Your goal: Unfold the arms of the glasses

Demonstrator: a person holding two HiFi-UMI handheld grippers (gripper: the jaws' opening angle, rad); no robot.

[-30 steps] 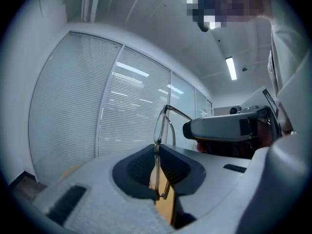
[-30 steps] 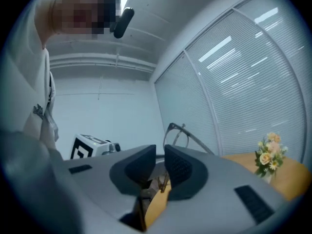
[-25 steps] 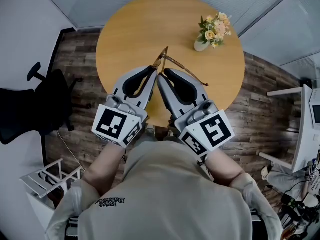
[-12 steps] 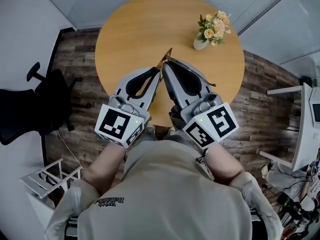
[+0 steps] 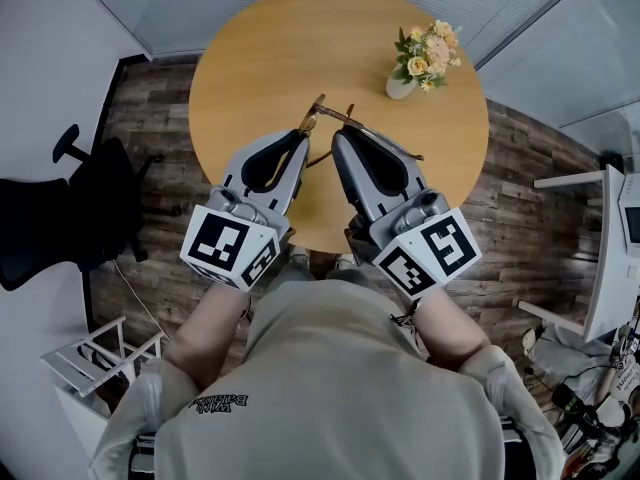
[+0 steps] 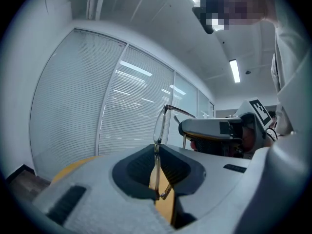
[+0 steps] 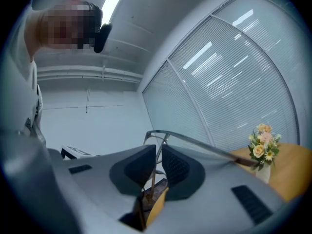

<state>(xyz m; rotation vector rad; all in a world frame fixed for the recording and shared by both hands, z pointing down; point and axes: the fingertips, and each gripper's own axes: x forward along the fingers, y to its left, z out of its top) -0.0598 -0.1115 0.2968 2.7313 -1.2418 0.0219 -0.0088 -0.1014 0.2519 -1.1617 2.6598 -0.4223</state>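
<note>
Clamping glasses [image 6: 158, 128], both jaw pairs closed on them; left gripper [image 5: 302, 138], right gripper [image 5: 341, 138] spread wider than before.

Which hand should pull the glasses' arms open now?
Right, probably. The left gripper pinches the brown wire-framed glasses by a lens, steadying them; the right gripper grips the frame near the open arm's hinge, with free space to swing outward.

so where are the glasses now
Head view, centre: the glasses are pinched between the left gripper and right gripper over the round table, flower vase to their right.
</note>
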